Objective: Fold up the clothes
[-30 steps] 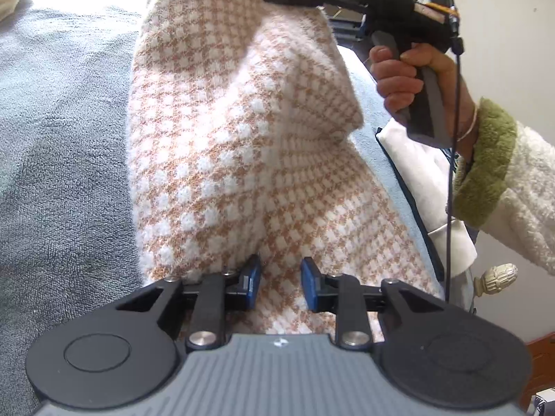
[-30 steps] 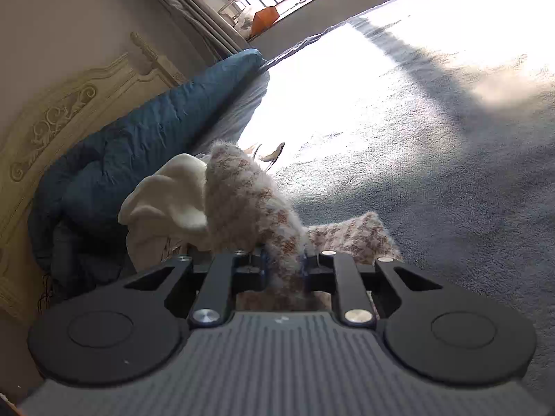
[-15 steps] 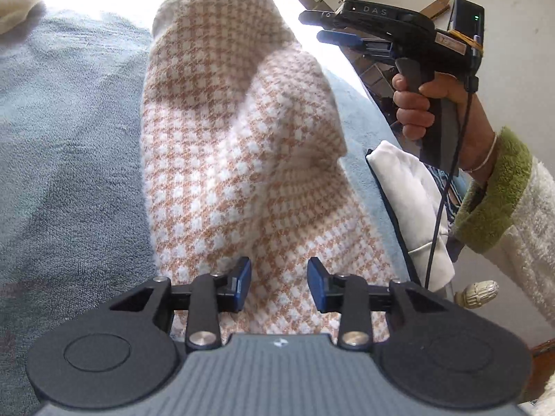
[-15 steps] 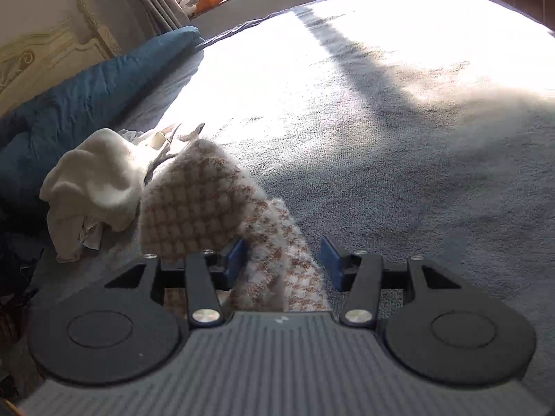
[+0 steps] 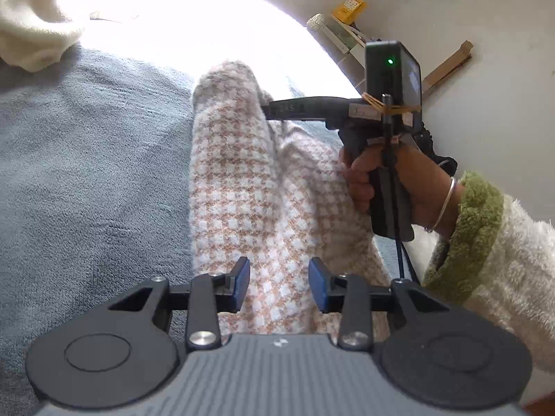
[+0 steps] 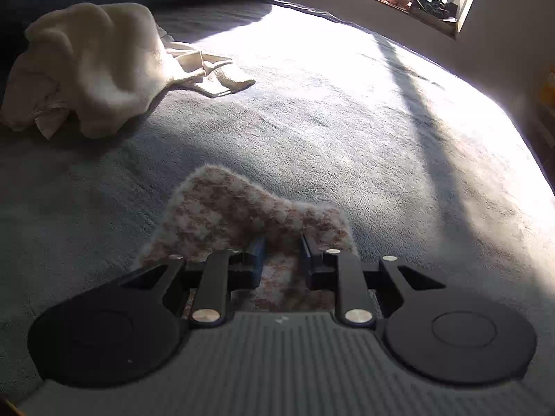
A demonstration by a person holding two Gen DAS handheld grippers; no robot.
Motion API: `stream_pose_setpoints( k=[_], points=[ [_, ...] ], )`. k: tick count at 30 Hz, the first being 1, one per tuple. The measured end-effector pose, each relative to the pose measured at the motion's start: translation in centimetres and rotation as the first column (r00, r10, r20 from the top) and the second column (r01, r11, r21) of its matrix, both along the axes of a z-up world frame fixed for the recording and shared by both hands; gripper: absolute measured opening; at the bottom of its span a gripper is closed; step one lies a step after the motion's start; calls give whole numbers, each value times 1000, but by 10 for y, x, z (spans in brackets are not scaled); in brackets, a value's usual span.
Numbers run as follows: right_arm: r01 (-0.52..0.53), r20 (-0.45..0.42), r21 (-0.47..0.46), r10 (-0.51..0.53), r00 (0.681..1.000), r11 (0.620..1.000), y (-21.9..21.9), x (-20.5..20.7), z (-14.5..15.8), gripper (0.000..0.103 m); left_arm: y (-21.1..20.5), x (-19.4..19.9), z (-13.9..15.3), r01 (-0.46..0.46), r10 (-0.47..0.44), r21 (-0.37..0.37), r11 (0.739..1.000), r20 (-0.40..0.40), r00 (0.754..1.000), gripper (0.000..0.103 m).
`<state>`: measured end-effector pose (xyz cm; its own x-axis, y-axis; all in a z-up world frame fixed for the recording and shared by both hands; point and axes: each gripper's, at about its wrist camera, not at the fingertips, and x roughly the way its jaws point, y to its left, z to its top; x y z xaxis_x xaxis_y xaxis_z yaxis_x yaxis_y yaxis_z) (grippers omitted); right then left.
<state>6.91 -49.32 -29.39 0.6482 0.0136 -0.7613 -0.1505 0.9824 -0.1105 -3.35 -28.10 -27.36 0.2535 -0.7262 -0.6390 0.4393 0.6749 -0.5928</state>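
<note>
1. My left gripper (image 5: pixel 279 282) has its fingers spread over the knit (image 5: pixel 242 187), holding nothing, as half a second ago.
2. A second ago my right gripper (image 6: pixel 281 260) pinched the knit; now its fingers are spread, with the cloth lying loose between them.
3. The knit lies on the bed (image 6: pixel 347 131), in the centre of the left view, its upper end doubled over.
4. I judge that one fold was just laid down. The cream garment (image 6: pixel 90 62) waits crumpled at upper left.

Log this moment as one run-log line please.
task: fold clothes | left gripper: open, over checked garment | right gripper: open, garment between jaws | surface: grey blanket
</note>
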Motion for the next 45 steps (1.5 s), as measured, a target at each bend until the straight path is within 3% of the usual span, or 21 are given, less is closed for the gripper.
stream_pose_setpoints(
  k=[3,7,10,13,15,18,19,20,22,24,28,30,34,37,38,39,45],
  points=[
    [81,-15,146,-79,997,986,-24,-2,-1,19,11,31,1,-86,86,-7,996,7,996,38],
    [58,7,98,-59,998,994,-13,-4,-3,19,1,92,-16,-206,206,-6,979,10,979,38],
    [85,22,172,-90,996,981,-22,-12,6,20,-14,128,-33,-244,244,-35,969,-22,970,38],
    [179,43,319,-203,978,931,-56,-43,31,25,-19,139,-44,-270,268,-58,961,-33,963,40],
    [245,37,408,-284,958,879,-82,-70,43,30,-19,142,-50,-288,286,-50,956,-39,957,48],
    [322,-37,524,-357,933,789,-118,-116,45,36,-17,143,-52,-314,314,-9,949,-27,949,50],
    [338,-59,523,-362,930,783,-123,-127,43,40,-16,141,-48,-321,322,6,947,-19,947,47],
    [351,-80,515,-364,928,782,-127,-138,40,41,-16,139,-43,-328,328,25,944,-6,945,42],
    [362,-114,482,-352,929,798,-130,-159,33,41,-15,135,-33,-332,330,65,941,37,943,41],
    [369,-133,488,-351,927,790,-131,-177,28,41,-10,124,-14,-338,331,73,938,98,939,41],
    [337,-126,560,-325,937,756,-135,-203,18,43,-19,98,27,-286,276,23,958,205,939,41],
    [319,-136,578,-297,945,751,-135,-207,11,43,-46,89,32,-211,205,7,978,213,955,41],
    [271,-144,601,-231,962,752,-132,-204,-4,43,-101,67,19,-95,71,82,992,258,963,40],
    [226,-123,559,-190,974,798,-128,-197,-11,43,-125,54,8,-74,13,176,982,321,947,39],
    [222,-118,567,-188,975,793,-129,-196,-13,43,-129,49,6,-73,0,201,977,343,939,39],
    [220,-114,581,-189,975,784,-131,-195,-14,43,-132,47,5,-75,-8,217,973,357,934,39],
    [154,-31,569,-166,986,808,-135,-201,-9,44,-131,49,2,-100,21,215,971,344,939,39]
  ],
)
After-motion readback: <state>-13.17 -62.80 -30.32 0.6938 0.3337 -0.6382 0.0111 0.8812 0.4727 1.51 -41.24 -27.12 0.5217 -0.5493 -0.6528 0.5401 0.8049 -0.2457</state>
